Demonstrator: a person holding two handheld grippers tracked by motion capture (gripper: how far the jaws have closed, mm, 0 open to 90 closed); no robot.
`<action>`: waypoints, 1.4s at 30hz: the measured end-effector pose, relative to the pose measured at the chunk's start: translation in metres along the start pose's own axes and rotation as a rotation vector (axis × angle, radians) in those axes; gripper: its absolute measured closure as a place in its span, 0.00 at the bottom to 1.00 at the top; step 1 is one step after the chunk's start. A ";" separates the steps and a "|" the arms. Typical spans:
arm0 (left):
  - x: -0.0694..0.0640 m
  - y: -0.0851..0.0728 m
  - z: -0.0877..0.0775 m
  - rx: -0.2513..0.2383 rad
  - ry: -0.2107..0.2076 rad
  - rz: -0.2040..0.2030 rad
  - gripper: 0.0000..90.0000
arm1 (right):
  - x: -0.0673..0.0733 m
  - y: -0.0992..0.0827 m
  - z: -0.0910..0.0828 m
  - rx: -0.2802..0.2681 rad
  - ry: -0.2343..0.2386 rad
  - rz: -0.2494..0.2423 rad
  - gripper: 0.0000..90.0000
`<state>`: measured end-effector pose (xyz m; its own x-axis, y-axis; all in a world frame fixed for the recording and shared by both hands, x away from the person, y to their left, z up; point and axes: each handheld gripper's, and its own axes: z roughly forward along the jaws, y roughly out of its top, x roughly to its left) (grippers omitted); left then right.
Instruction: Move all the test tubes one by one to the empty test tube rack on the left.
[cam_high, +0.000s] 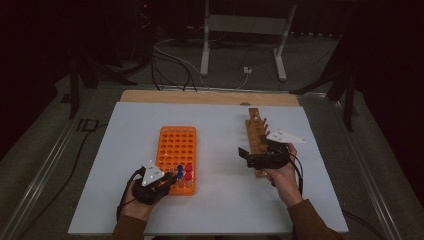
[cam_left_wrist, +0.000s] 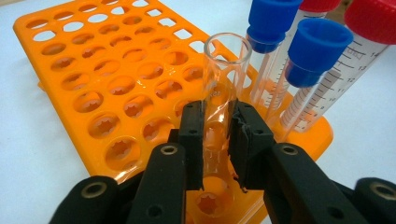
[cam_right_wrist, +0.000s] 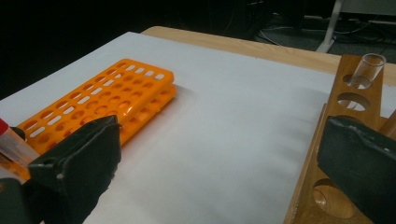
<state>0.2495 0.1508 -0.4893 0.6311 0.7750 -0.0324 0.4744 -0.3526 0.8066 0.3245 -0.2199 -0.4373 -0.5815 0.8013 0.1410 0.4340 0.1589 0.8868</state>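
Observation:
My left gripper (cam_left_wrist: 217, 116) is shut on a clear, uncapped glass tube (cam_left_wrist: 225, 60). The tube stands upright with its lower end in a near-corner hole of the orange tube rack (cam_left_wrist: 93, 70). In the high view that gripper (cam_high: 167, 181) sits at the rack's near end (cam_high: 176, 145). Just right of the held tube stand two blue-capped tubes (cam_left_wrist: 315, 46) and red-capped ones (cam_left_wrist: 373, 21). My right gripper (cam_right_wrist: 224, 140) is open and holds nothing. Its right jaw hangs over the wooden rack (cam_right_wrist: 312, 158), which holds a clear tube (cam_right_wrist: 369, 65) at its far end.
A white mat (cam_high: 215, 125) covers the table, with a wooden strip along its far edge. The wooden rack (cam_high: 254, 131) lies right of centre and the orange rack left of centre. Cables and a metal stand's legs lie on the floor beyond.

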 end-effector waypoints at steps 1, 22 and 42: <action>0.001 0.000 0.000 -0.001 -0.002 0.000 0.82 | -0.001 0.000 0.000 -0.002 -0.001 0.000 0.00; 0.027 0.004 -0.034 -0.217 -0.021 -0.114 0.28 | -0.009 0.008 0.003 0.009 -0.030 -0.026 0.00; 0.028 0.008 -0.034 -0.265 0.007 -0.172 0.01 | -0.016 0.022 0.003 -0.008 -0.052 -0.034 0.00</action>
<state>0.2501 0.1877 -0.4638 0.5506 0.8155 -0.1785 0.3972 -0.0679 0.9152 0.3452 -0.2277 -0.4211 -0.5588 0.8246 0.0880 0.4094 0.1820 0.8940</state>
